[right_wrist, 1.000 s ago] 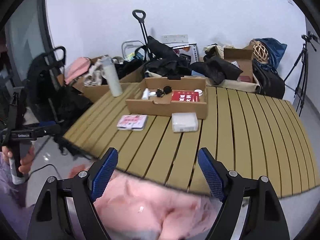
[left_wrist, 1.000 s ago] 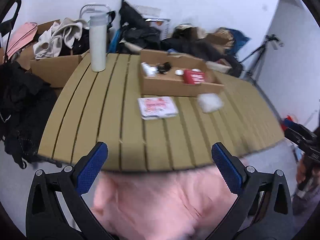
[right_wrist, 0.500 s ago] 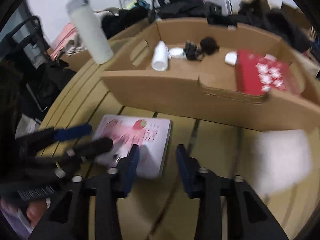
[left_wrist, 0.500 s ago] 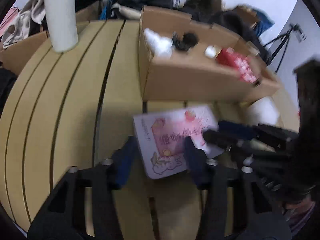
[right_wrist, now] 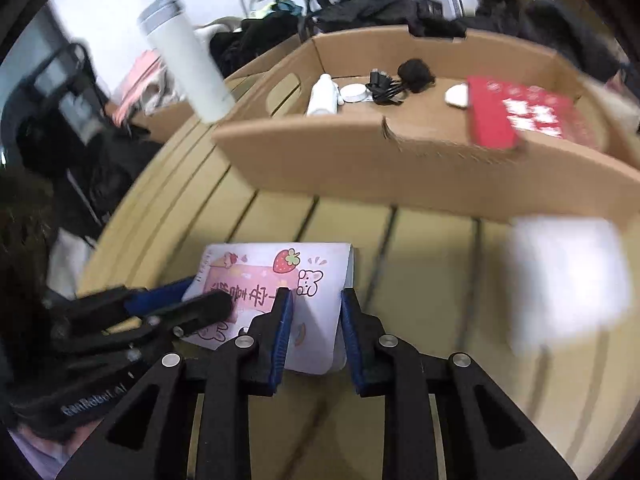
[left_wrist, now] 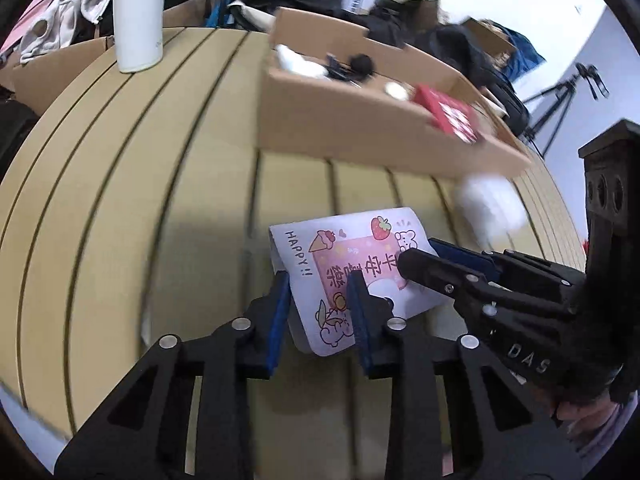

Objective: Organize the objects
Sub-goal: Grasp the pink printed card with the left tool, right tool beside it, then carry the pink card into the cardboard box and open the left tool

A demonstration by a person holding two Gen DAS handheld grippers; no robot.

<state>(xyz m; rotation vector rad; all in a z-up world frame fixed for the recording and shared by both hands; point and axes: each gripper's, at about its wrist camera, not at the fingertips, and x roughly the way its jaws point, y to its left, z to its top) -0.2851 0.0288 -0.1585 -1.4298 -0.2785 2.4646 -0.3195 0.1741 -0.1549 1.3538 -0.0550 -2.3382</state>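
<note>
My left tool (left_wrist: 318,312) is low and reaches forward, its blue-padded fingers (left_wrist: 279,314) narrowed to a small gap. My right tool (right_wrist: 316,328) comes in from the other side, its fingers (right_wrist: 283,330) narrowed likewise, tips close to the left's.
</note>
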